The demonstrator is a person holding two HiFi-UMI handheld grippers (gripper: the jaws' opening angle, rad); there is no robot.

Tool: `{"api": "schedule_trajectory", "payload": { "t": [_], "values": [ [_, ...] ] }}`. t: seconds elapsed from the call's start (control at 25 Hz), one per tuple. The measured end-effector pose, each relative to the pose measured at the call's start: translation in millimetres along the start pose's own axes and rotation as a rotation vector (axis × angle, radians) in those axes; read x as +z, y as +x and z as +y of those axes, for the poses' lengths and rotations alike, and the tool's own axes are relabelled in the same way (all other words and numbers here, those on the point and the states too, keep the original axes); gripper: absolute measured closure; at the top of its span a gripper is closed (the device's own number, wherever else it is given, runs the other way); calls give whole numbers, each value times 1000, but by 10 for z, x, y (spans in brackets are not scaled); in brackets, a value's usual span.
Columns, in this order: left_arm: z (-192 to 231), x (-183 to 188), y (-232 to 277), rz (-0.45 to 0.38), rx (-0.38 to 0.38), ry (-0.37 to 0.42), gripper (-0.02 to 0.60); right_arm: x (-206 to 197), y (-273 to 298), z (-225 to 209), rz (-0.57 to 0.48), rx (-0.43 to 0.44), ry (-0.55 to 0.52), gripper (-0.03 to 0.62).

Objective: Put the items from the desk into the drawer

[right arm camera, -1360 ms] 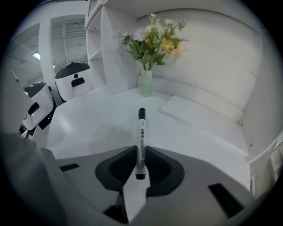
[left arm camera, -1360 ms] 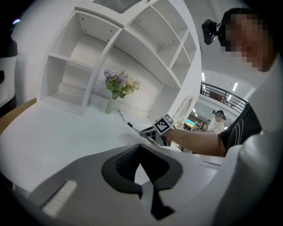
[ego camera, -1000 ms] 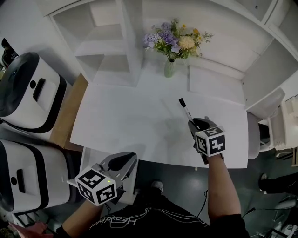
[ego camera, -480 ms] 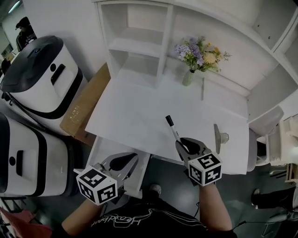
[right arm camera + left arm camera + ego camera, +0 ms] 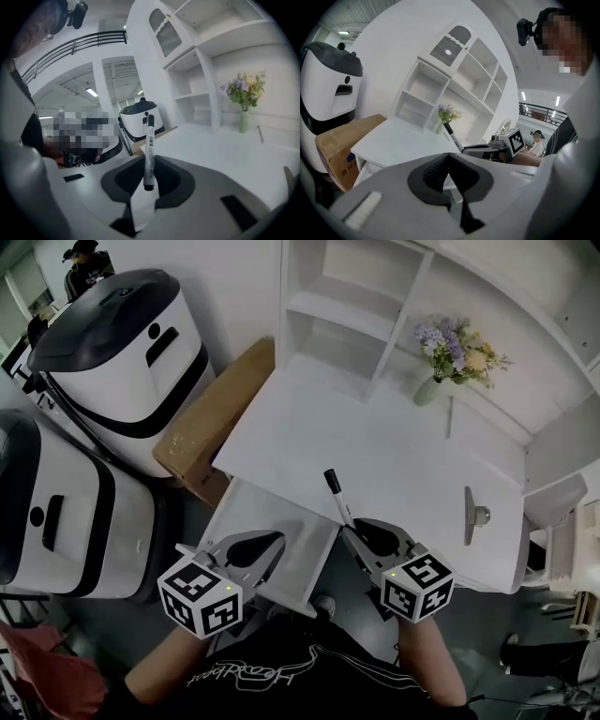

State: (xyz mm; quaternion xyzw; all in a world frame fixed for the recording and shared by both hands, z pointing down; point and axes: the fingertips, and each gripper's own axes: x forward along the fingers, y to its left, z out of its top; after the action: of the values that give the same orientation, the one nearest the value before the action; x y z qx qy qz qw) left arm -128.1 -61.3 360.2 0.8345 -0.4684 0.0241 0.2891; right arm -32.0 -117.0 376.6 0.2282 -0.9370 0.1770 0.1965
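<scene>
A black-capped white marker [image 5: 335, 497] [image 5: 149, 150] stands up from my right gripper [image 5: 351, 527] [image 5: 148, 165], which is shut on its lower end. The marker hangs over the desk's front edge, at the right side of the open white drawer [image 5: 292, 532]. My left gripper [image 5: 275, 540] [image 5: 449, 161] hovers over the drawer's front part with its jaws together and nothing between them. The left gripper view also catches the marker [image 5: 453, 136] and the right gripper [image 5: 483, 150] beyond my own jaws. The drawer's inside looks bare where it shows.
On the white desk [image 5: 375, 456] stand a vase of flowers [image 5: 429, 388] at the back and a grey flat object with a knob [image 5: 471, 516] near the right front. A cardboard box [image 5: 211, 423] and two white-and-black machines [image 5: 122, 343] sit left of the desk.
My right gripper has carried the marker from the middle of the desk back to its front edge beside the drawer. The head view has swung left, showing more of the open drawer.
</scene>
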Motion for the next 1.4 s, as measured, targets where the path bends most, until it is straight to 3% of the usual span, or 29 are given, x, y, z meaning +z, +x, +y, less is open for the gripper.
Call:
{"api": "schedule_trajectory", "payload": {
  "t": [0.28,0.6,1.04,1.4],
  "values": [
    [264,-195,-385,-16,64,-52,572,-191,449,449,65,118,6,520],
    [684,-467,-952,-42,195,-136,572,-601,1107,853,210,217,-29,520],
    [1058,-940,-1462,-40,340,-247,572,-1660,1981,876,503,209,-184,520],
    [1277,-1209,-1583,-13,395,-298,572,-2507,2531,649,712,175,-281,520]
  ]
}}
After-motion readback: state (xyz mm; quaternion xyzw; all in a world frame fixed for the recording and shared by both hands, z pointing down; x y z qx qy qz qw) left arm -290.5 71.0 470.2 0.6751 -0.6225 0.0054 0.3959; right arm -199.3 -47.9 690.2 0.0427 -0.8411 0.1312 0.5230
